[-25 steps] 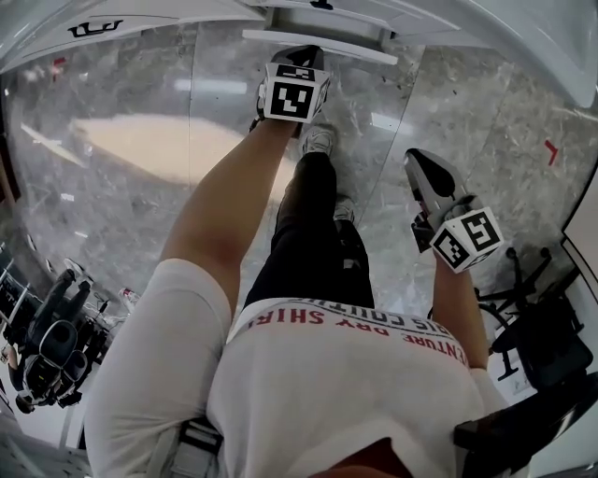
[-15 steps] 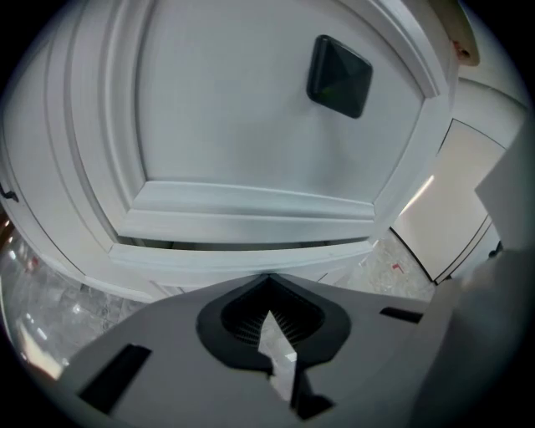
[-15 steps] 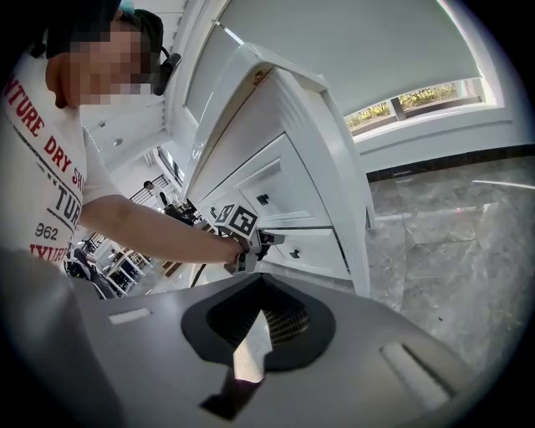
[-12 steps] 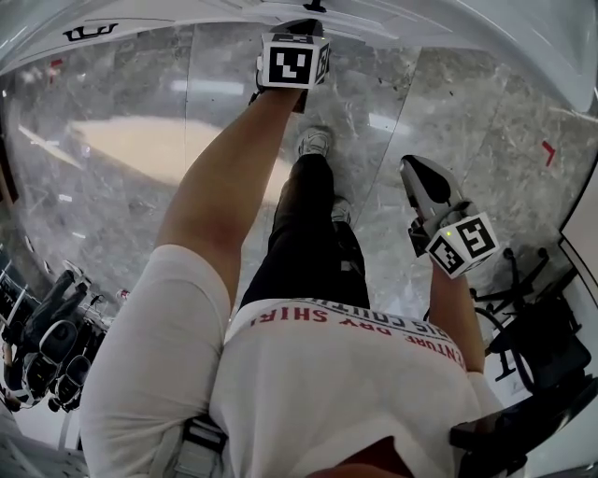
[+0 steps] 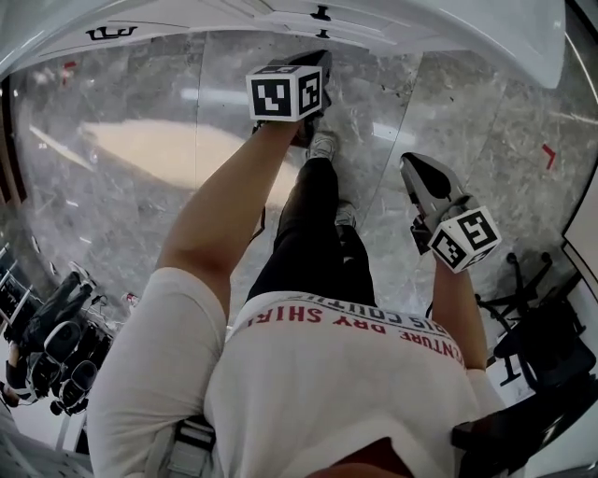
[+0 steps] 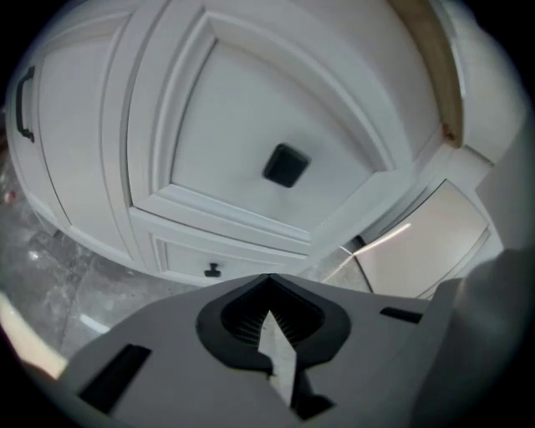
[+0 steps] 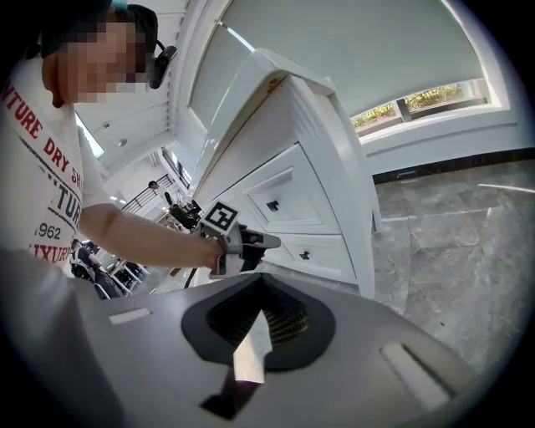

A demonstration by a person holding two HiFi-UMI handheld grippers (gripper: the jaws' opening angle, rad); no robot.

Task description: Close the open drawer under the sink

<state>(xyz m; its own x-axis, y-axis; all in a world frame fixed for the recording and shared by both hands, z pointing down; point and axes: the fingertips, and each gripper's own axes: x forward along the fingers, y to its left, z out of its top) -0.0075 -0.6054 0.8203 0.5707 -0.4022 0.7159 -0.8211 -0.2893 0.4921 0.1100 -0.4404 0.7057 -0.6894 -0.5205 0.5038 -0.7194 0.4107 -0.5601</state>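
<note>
The white cabinet (image 6: 276,100) fills the left gripper view. Its low drawer (image 6: 242,255) with a small black knob (image 6: 212,270) sits flush with the front, below a panel with a square black knob (image 6: 286,165). My left gripper (image 6: 267,284) is shut and empty, a short way back from that drawer. In the head view the left gripper (image 5: 318,60) hovers just before the cabinet's base (image 5: 308,26). My right gripper (image 5: 417,168) hangs shut and empty at my right side. The right gripper view shows the drawer's knob (image 7: 304,254) beside the left gripper (image 7: 255,242).
Grey marble floor (image 5: 121,140) stretches before the cabinet. My legs and shoes (image 5: 322,145) stand close to its base. An office chair (image 5: 533,327) stands at my right. Dark equipment (image 5: 47,345) is parked at the lower left. A black handle (image 6: 23,113) marks the cabinet's left door.
The drawer front stood out from the cabinet a second ago. My left gripper pushed it in, then drew back toward me. The right gripper barely moved.
</note>
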